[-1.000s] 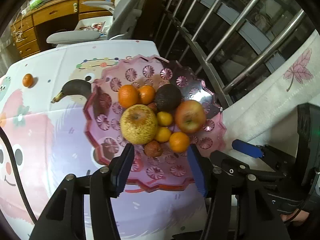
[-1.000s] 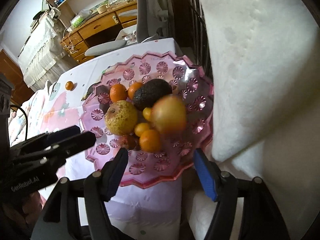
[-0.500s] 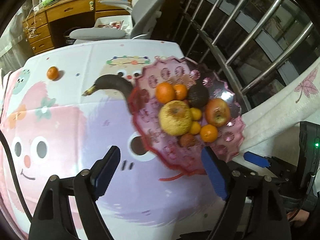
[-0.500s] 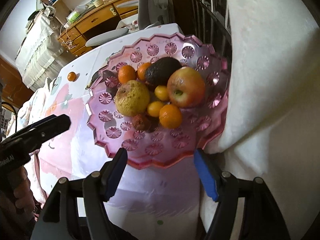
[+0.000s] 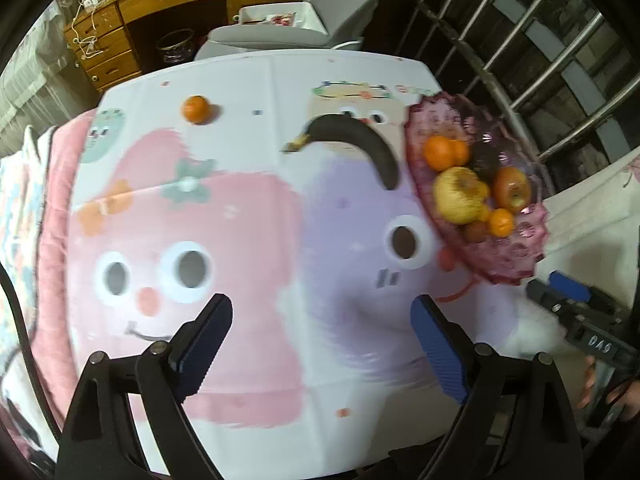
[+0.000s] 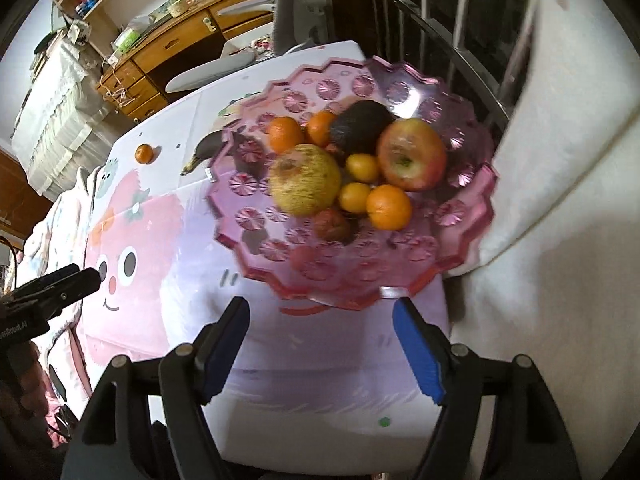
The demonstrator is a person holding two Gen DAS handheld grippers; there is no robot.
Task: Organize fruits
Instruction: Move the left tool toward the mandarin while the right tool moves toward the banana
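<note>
So the left tool (image 5: 322,340) sits at the bottom middle of its own view with the jaws spreading wider and nothing between them, just the cartoon cloth on the counter (image 5: 248,240) underneath. Working outward from there, the two fruits left out of the bowl are both up-frame. The dark banana (image 5: 360,140) is up and a bit right of center, curved, with its long axis running from the stem at the upper left down to the tip at the lower right, and that tip ends just beside the rim of the pink bowl (image 5: 516,268). The loose orange (image 5: 196,109) is further off, in the upper left, well apart from everything.

The right tool (image 6: 320,344) is also opening with nothing in it, and it's parked right at the near rim of the bowl in its view. From that side the banana is mostly hidden behind the bowl's far left edge.

My guess is the left tool is the better placed one for both strays. For the banana it'd probably want to close across the curve, not along it.
</note>
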